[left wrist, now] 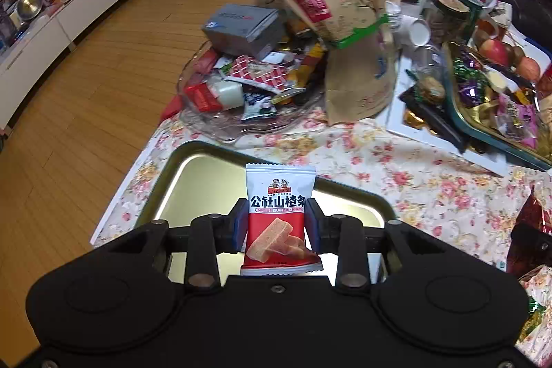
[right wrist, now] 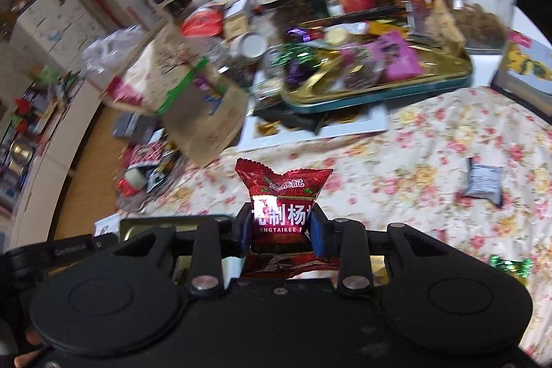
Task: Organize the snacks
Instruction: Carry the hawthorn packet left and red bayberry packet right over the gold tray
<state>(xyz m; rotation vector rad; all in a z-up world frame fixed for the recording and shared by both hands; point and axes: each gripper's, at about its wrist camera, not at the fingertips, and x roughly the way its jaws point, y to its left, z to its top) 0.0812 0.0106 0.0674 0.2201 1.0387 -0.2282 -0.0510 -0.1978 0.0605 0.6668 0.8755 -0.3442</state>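
Clamped between the blue pads of the left gripper, a white-and-red hawthorn snack packet is held upright over an empty gold tin tray at the edge of the floral tablecloth. A dark red candy packet is pinched likewise in the right gripper above the same cloth. Beyond them the way is crowded by a glass dish heaped with snacks, a leaning brown paper bag and a teal-rimmed tray of sweets, while a small grey packet lies alone on the cloth.
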